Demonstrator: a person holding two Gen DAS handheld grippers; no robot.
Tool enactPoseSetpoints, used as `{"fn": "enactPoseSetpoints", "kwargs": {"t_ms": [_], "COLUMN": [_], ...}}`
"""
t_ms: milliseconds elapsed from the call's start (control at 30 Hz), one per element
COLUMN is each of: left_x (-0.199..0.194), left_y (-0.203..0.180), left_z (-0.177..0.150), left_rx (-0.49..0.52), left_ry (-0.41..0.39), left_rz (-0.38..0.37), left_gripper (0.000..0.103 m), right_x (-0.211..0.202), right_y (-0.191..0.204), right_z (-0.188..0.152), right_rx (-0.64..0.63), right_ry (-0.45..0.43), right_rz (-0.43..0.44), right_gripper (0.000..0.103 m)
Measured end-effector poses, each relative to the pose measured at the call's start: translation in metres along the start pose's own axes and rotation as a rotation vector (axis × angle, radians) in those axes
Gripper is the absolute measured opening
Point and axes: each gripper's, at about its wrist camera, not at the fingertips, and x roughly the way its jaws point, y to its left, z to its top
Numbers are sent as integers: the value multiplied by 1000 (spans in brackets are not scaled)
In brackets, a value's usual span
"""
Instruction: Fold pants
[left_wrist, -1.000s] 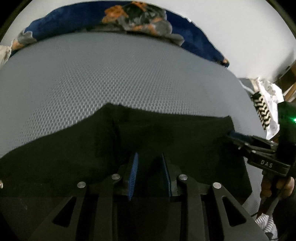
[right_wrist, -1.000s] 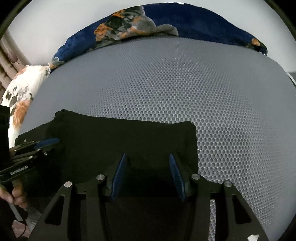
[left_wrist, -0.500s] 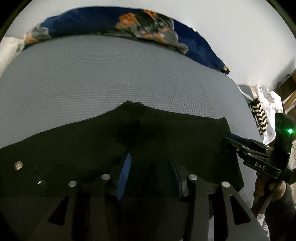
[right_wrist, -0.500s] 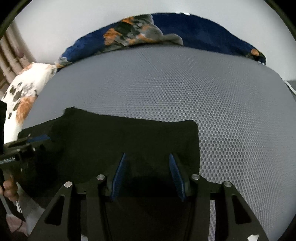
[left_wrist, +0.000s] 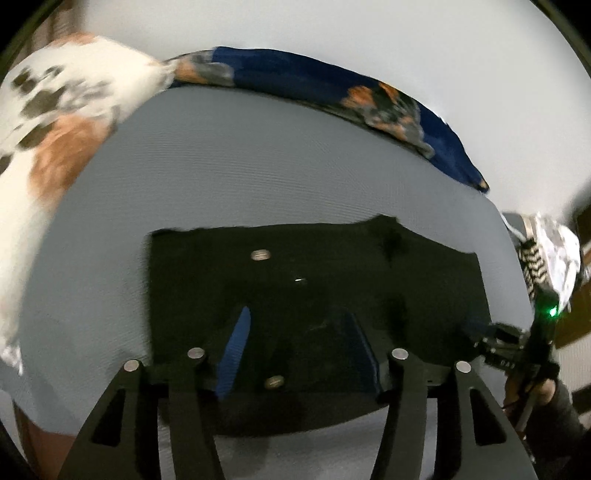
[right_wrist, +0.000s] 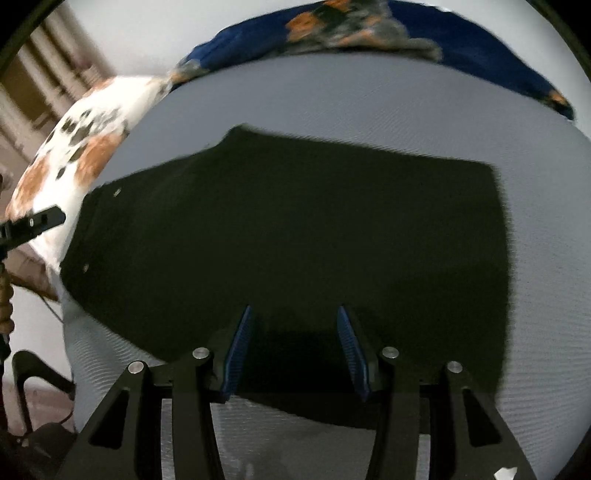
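The black pants lie folded in a flat rectangle on the grey mesh bed, with metal buttons showing near the waist end. They also fill the middle of the right wrist view. My left gripper is open above the near edge of the pants, holding nothing. My right gripper is open above the near edge too, empty. The right gripper shows at the right edge of the left wrist view. The left gripper's fingers show at the left edge of the right wrist view.
A blue and orange patterned blanket lies along the far edge of the bed. A white pillow with orange and dark spots sits at the left. Patterned cloth lies off the bed's right side. A wall stands behind.
Both grippers have pulled back and risen from the pants, so more of the folded cloth shows. The left view has swung left, bringing the pillow and the waist buttons into view.
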Motion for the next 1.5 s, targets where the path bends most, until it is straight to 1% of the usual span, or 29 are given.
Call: {"fn": "enactPoseSetpoints", "kwargs": {"t_ms": [167, 267, 367, 433, 533, 633, 733, 800, 967, 1000, 1167, 1267, 1333, 1367, 1433, 1500], "left_x": [-14, -18, -14, -8, 2, 14, 25, 32, 49, 50, 59, 67, 75, 81, 88, 94], "left_y": [46, 72, 92, 103, 115, 129, 144, 150, 164, 166, 169, 172, 174, 175, 175, 171], "left_z": [-8, -11, -13, -14, -15, -15, -15, -13, -10, -8, 1, 7, 11, 13, 17, 24], "left_rx": [-70, -117, -154, -170, -196, -237, -280, -285, -289, -288, -261, -266, -286, -304, -316, -307], "left_ry": [-4, 6, 34, 65, 109, 150, 180, 194, 236, 235, 257, 271, 284, 292, 296, 306], "left_rz": [40, 26, -9, -53, -122, -180, -254, -283, -318, -338, -407, -469, -527, -568, -618, -632], "left_gripper": [56, 56, 56, 56, 56, 56, 56, 56, 56, 56, 56, 56, 56, 56, 56, 56], "right_x": [18, 27, 30, 28, 20, 15, 9, 7, 10, 12, 20, 22, 20, 19, 18, 19], "right_y": [44, 61, 71, 73, 73, 69, 62, 60, 62, 63, 67, 70, 71, 71, 69, 67], "right_z": [3, 10, 19, 27, 40, 51, 62, 67, 75, 76, 77, 79, 80, 80, 81, 82], "right_rx": [-57, -65, -54, -36, -8, 16, 59, 70, 108, 112, 115, 112, 113, 116, 125, 139], "right_ry": [42, 69, 82, 74, 50, 35, 18, 9, 5, 10, 34, 40, 36, 33, 27, 22], "right_rz": [71, 117, 150, 175, 181, 168, 154, 131, 103, 97, 81, 71, 69, 67, 68, 66], "right_gripper": [47, 47, 47, 47, 49, 50, 50, 50, 50, 50, 50, 50, 51, 52, 53, 53]}}
